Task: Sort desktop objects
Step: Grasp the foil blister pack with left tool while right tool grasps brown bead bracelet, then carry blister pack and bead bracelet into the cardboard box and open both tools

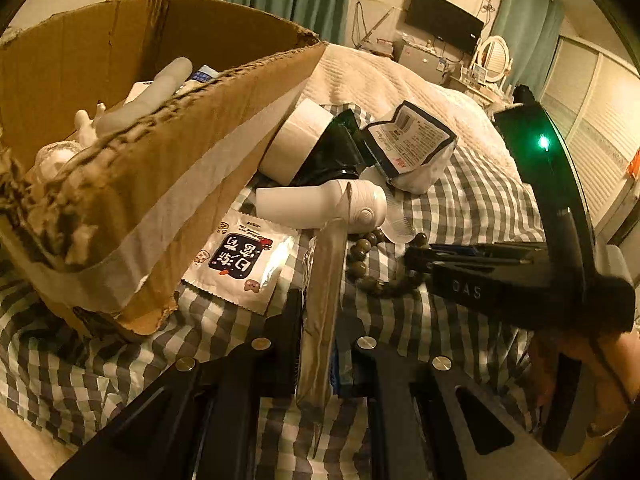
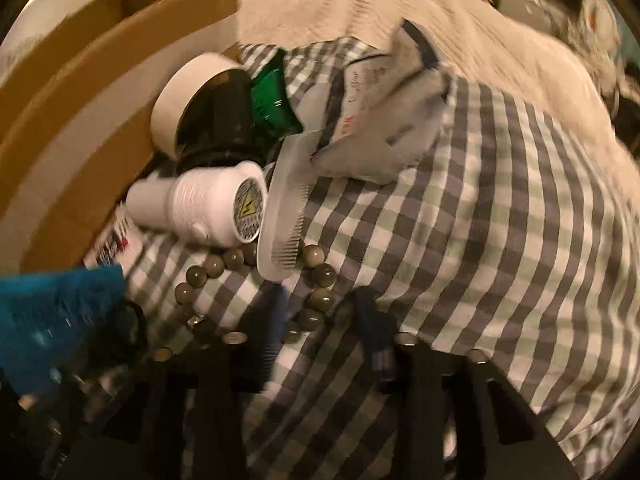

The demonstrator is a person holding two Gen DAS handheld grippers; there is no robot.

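Beads [image 2: 214,266] sit right at the right gripper [image 2: 316,316], while the left gripper [image 1: 320,332] is clamped on a strip [image 1: 324,280].

Looking down the right gripper, part of the bead loop curls in between its jaws, which stand narrow. Blur hides whether the pads actually press on a bead, so that one cannot be called. The loop lies on the checked cloth [image 2: 480,200], its far side tucked under the comb [image 2: 286,216] and the bottle [image 2: 208,208]. On the left, the jaws are pinched tight on the long grey strip, which sticks out forward toward the bottle. Count them up: one bead loop, one comb, one white bottle, one tape roll [image 2: 180,92], one green pack [image 2: 274,96], two white pouches [image 1: 244,260] [image 1: 412,144], and one box [image 1: 160,184] beside the pile.
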